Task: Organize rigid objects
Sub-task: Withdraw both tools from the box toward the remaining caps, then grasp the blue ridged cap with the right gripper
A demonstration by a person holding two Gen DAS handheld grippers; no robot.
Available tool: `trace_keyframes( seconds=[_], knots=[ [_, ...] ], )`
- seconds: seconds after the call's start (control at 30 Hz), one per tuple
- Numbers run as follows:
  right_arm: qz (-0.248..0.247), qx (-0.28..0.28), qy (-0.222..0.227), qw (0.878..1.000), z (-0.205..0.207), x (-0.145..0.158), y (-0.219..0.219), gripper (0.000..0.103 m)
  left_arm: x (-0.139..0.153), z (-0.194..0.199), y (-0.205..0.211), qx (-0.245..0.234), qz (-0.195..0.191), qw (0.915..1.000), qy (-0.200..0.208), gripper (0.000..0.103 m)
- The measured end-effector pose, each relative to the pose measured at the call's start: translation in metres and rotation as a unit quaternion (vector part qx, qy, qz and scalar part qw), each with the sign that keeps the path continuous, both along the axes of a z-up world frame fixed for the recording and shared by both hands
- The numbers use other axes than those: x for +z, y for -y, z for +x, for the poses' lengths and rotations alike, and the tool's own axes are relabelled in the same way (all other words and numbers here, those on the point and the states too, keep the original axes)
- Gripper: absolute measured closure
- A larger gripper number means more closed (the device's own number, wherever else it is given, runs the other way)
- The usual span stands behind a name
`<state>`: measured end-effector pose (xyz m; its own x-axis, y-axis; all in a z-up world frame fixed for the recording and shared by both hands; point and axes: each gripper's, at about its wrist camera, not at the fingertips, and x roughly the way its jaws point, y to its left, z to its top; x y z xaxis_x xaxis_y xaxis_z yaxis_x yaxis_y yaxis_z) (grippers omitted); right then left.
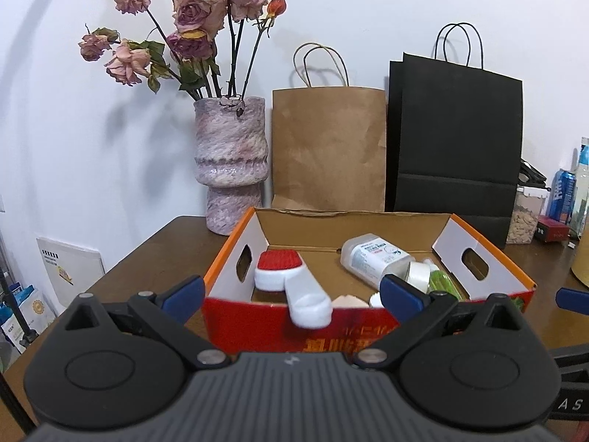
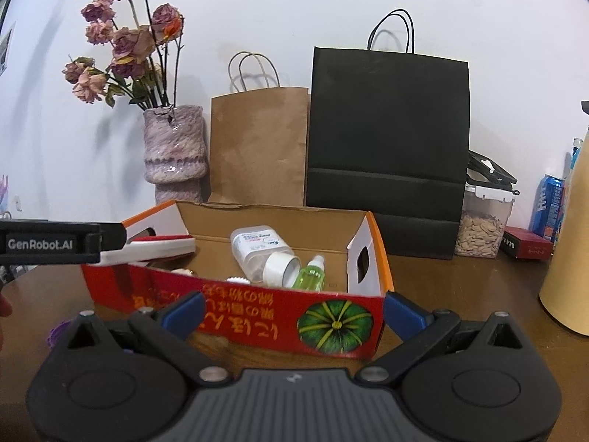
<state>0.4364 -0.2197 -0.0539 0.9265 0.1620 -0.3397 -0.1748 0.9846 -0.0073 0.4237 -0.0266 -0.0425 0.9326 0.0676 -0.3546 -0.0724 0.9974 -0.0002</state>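
Both hand-held grippers hover at the near wall of the red cardboard box (image 1: 257,326) on the wooden table (image 1: 162,246), the left gripper (image 1: 292,293) and right gripper (image 2: 292,311) each spread wide and holding nothing. Inside the box, from its left wall, a white-and-red brush (image 1: 287,280) lies with its handle over the near rim, then a clear bottle (image 2: 257,248), a roll of tape (image 2: 281,268) and a green bottle (image 2: 312,276). Behind the box stand a vase (image 1: 231,164), brown bag (image 1: 327,147) and black bag (image 1: 458,136).
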Motion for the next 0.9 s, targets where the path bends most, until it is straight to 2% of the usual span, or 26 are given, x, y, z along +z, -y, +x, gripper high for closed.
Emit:
trace_keyframes(
  seconds=[0.6, 0.9],
  knots=[
    [-0.016, 0.020, -0.020, 0.999, -0.057, -0.009, -0.013, 0.000, -0.005, -0.050, -0.022, -0.008, -0.004, 0.9999, -0.009, 0.000],
    [-0.011, 0.011, -0.030, 0.999, -0.082, -0.013, -0.017, 0.000, -0.015, -0.073, -0.033, -0.020, 0.006, 0.9995, -0.025, 0.000]
  ],
)
